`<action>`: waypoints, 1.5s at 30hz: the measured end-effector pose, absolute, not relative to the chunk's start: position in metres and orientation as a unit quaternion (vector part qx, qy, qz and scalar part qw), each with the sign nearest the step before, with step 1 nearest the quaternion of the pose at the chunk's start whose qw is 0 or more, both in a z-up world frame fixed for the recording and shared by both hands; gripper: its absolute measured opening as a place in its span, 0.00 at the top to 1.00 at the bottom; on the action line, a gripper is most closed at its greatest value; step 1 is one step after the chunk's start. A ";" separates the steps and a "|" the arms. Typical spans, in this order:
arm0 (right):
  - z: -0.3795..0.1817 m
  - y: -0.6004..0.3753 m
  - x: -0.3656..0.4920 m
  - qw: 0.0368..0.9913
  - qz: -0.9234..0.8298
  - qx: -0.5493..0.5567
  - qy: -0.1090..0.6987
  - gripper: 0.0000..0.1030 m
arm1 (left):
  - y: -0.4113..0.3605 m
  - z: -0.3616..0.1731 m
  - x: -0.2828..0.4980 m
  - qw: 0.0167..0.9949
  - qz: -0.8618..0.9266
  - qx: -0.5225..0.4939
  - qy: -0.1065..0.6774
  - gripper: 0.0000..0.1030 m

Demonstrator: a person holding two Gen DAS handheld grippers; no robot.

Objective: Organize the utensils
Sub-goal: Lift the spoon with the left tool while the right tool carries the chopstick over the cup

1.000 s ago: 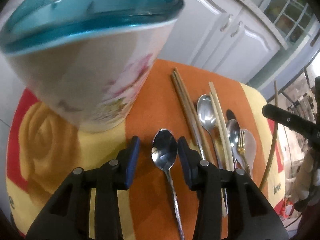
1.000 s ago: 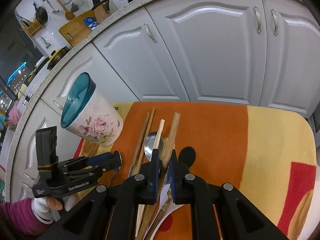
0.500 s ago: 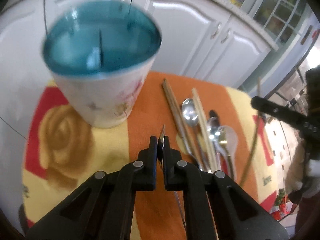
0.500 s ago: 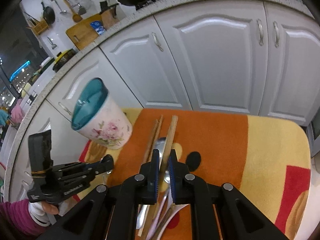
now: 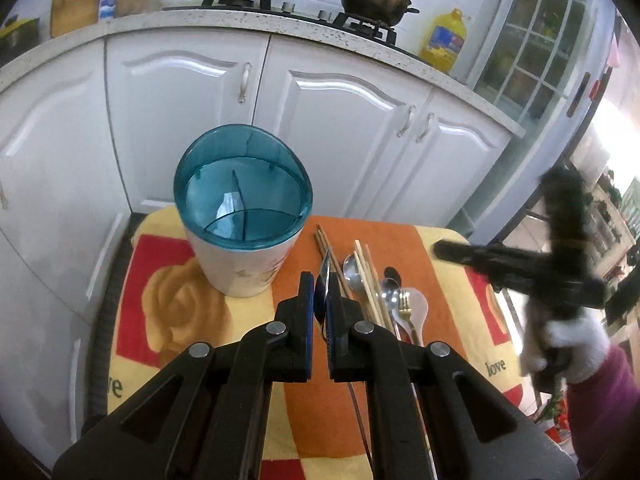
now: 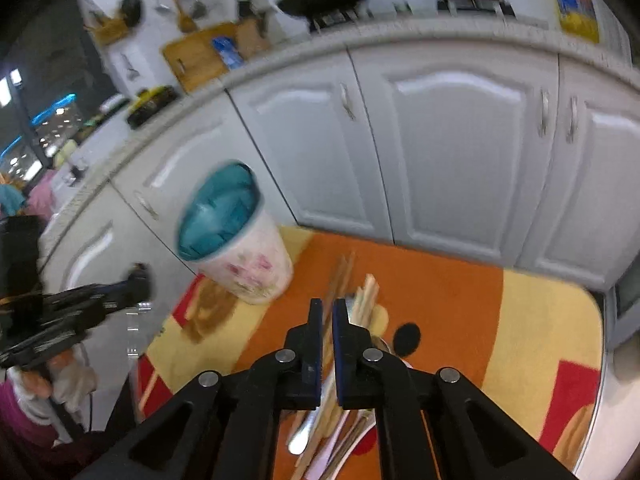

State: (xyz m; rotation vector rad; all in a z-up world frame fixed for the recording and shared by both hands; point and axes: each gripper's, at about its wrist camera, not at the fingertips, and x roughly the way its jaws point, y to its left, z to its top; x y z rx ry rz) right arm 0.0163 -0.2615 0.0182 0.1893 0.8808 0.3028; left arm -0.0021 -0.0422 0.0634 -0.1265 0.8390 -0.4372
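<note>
My left gripper is shut on a metal spoon, held edge-on above the cloth, right of and nearer than the white floral utensil holder with a teal divided top. Chopsticks, spoons, a gold fork and a white spoon lie on the cloth to the right. My right gripper is shut, raised above the utensil pile; whether it holds a chopstick is unclear. The holder stands to its left. The left gripper shows there with the spoon hanging.
The orange, yellow and red cloth covers a small table. White cabinet doors stand behind it, with a stove, pots and a yellow oil bottle on the counter above. The right gripper hovers at right.
My left gripper closed on the spoon and lifted it up and back from the cloth. My right gripper rose higher above the utensil pile, staying shut.
</note>
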 end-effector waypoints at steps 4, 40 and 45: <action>-0.020 -0.257 0.052 0.868 0.135 0.087 0.470 0.90 | -0.040 0.058 0.000 0.888 -0.202 -0.063 0.409 0.97; 0.095 -0.255 0.007 0.908 0.218 0.110 0.341 0.95 | 0.007 0.128 0.009 0.919 -0.177 -0.094 0.340 0.96; 0.158 -0.250 0.002 0.924 0.241 0.106 0.277 0.95 | 0.014 0.160 0.033 0.942 -0.148 -0.080 0.290 0.96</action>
